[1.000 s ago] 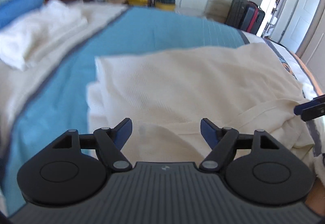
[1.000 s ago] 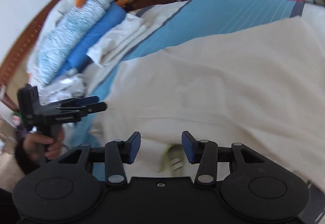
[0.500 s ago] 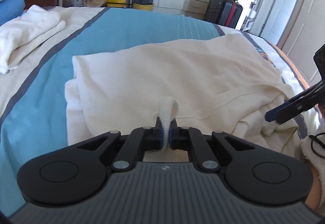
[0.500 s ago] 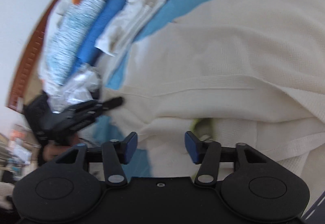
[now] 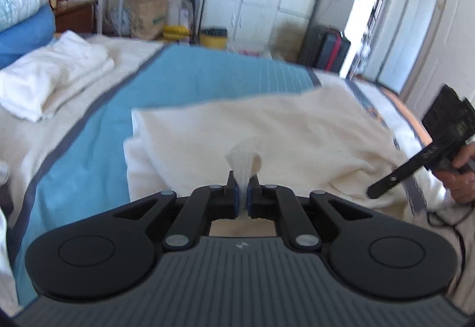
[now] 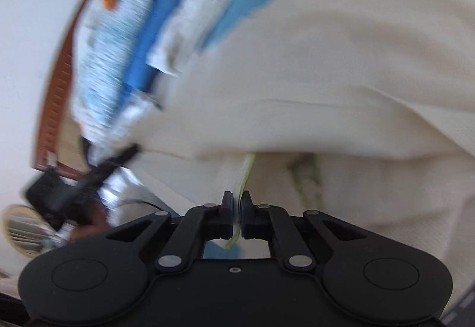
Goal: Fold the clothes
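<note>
A cream waffle-knit garment (image 5: 297, 134) lies spread on the bed's blue cover (image 5: 178, 83). My left gripper (image 5: 242, 193) is shut on a pinched-up fold of its near edge, which stands up between the blue pads. The right gripper (image 5: 371, 193) enters that view from the right, held by a hand (image 5: 457, 178). In the blurred right wrist view, the jaws of my right gripper (image 6: 236, 208) are closing, with a green-trimmed edge of the garment (image 6: 341, 60) between the pads. The left gripper (image 6: 130, 150) shows dimly at the left there.
A stack of folded white cloth (image 5: 53, 80) sits on the bed's far left, beside a blue pillow and a quilt (image 5: 23, 30). Beyond the bed's end are yellow bins (image 5: 212, 37), a suitcase (image 5: 329, 51) and white wardrobes. A wooden headboard (image 6: 56, 83) lies left.
My left gripper closed on a fold of the garment and rose with it. My right gripper sank to the garment's edge, rolled, and its jaws came together on the edge.
</note>
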